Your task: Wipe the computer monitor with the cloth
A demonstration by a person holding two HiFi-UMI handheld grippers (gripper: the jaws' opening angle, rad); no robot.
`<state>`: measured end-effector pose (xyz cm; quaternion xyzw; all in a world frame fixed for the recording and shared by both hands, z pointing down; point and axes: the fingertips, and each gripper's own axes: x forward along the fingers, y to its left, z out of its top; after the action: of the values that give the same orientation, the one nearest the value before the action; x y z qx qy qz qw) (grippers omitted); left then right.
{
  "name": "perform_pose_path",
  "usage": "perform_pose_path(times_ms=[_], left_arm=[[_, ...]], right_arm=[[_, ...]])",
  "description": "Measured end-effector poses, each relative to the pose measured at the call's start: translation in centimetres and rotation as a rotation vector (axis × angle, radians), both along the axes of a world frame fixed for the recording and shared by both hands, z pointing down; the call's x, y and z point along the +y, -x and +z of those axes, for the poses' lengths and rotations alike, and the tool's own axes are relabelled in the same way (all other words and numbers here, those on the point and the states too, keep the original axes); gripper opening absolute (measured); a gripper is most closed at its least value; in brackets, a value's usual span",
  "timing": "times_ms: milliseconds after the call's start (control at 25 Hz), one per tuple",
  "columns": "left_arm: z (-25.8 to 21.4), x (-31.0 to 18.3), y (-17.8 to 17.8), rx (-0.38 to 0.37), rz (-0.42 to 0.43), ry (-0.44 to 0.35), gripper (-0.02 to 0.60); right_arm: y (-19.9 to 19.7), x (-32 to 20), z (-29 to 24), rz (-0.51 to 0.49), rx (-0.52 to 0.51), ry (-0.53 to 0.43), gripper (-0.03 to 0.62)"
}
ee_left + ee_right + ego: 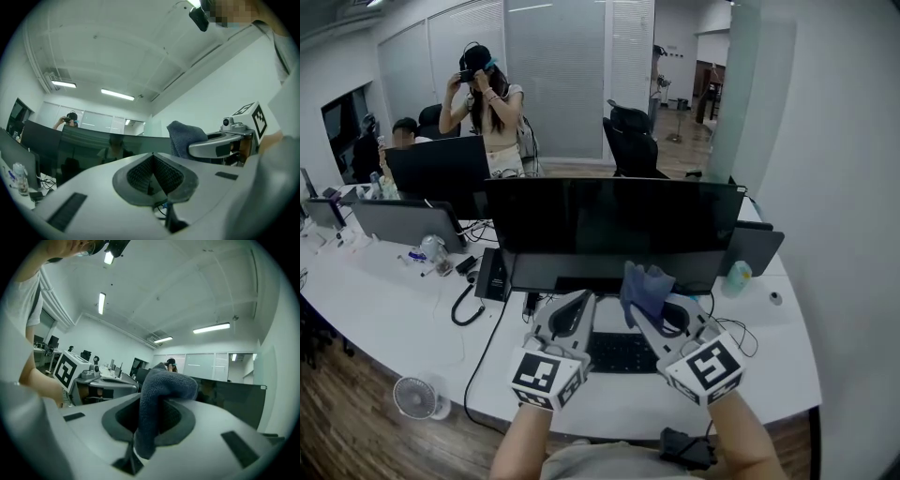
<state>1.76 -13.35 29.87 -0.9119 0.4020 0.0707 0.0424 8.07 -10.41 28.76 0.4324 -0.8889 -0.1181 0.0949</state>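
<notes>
A wide dark computer monitor (614, 217) stands on the white desk (384, 309), its screen off and reflective. My right gripper (635, 309) is shut on a blue-grey cloth (645, 289), which sticks up just below the monitor's lower edge. The same cloth (161, 394) folds over the jaws in the right gripper view, with the monitor (234, 401) behind it. My left gripper (586, 300) is shut and holds nothing, left of the cloth (183, 137); its ribbed pads (164, 174) meet, and the monitor (89, 150) lies ahead.
A black keyboard (622, 352) lies under the grippers. Cables (469, 307), a small desk fan (417, 397) and a bottle (736, 276) are nearby. More monitors (439, 169) stand to the left. A person (490, 103) stands behind, with office chairs (633, 141) beyond.
</notes>
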Motion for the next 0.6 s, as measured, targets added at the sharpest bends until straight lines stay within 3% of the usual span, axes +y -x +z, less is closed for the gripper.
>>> perform_pose_path(times_ms=[320, 600], left_arm=[[-3.3, -2.3, 1.9, -0.013, -0.024, -0.047, 0.008], [-5.5, -4.5, 4.2, -0.006, -0.073, -0.071, 0.009]], right_arm=[[1.9, -3.0, -4.1, -0.023, 0.02, -0.056, 0.06], [5.0, -5.4, -6.8, -0.071, 0.101, -0.107, 0.061]])
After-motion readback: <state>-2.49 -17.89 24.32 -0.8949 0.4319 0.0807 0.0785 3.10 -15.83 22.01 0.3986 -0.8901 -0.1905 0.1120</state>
